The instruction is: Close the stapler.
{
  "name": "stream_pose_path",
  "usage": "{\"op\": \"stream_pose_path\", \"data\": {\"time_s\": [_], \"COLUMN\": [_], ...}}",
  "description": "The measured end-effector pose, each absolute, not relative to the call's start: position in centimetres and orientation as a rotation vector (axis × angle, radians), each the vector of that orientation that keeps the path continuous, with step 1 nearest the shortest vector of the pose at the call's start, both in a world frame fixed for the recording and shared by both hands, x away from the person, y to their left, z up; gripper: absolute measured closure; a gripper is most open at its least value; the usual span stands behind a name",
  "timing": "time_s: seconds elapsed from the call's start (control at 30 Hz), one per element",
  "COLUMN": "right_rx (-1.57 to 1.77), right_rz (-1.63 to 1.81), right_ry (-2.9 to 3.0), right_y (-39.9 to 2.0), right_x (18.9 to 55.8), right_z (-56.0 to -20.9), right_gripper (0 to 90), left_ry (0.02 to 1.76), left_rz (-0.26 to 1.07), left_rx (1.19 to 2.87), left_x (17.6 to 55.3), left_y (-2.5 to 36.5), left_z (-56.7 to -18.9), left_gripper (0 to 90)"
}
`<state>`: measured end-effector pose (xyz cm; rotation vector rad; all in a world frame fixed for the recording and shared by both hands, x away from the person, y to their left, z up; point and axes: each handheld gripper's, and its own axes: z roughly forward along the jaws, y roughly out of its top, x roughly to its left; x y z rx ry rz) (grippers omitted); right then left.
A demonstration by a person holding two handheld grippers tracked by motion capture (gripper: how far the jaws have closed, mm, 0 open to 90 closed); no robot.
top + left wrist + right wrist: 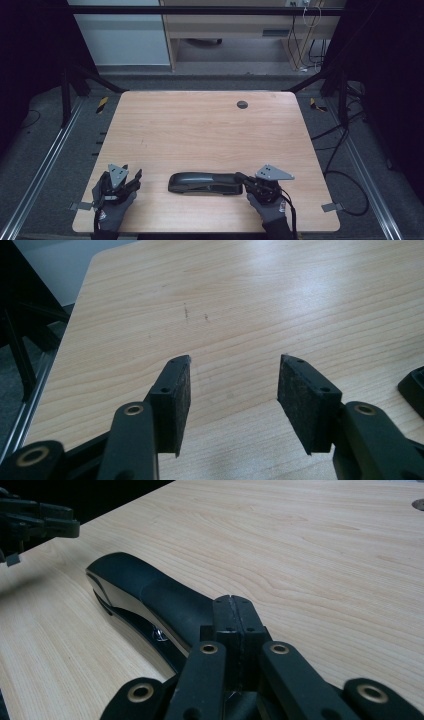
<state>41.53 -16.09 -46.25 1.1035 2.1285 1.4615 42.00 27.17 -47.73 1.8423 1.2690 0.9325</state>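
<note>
A black stapler (205,182) lies lengthwise near the front edge of the wooden table (200,130). My right gripper (241,177) is at the stapler's right end. In the right gripper view its pads (234,600) are pressed flat together with nothing between them, and the tips sit over the rear of the stapler (150,595). My left gripper (134,176) rests at the front left, apart from the stapler. Its jaws (235,370) stand open over bare wood, and a corner of the stapler (415,390) shows at the right edge.
A dark round grommet (242,104) sits in the tabletop near the far edge. Metal rails (45,165) run along the floor on both sides, with cables (345,175) on the right. A wooden desk (230,25) stands beyond the table.
</note>
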Motion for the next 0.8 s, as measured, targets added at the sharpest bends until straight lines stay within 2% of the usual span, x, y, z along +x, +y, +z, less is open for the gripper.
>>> {"op": "stream_pose_path", "data": {"time_s": [0.8], "right_rx": [1.095], "right_rz": [1.464], "right_ry": [2.120], "right_y": [-16.16], "right_x": [41.44], "right_z": [-46.66], "right_gripper": [90.0], "left_ry": [1.278], "left_rz": [0.933], "left_rx": [1.837], "left_x": [42.00], "left_y": [27.39], "left_z": [-47.74], "left_gripper": [46.7]}}
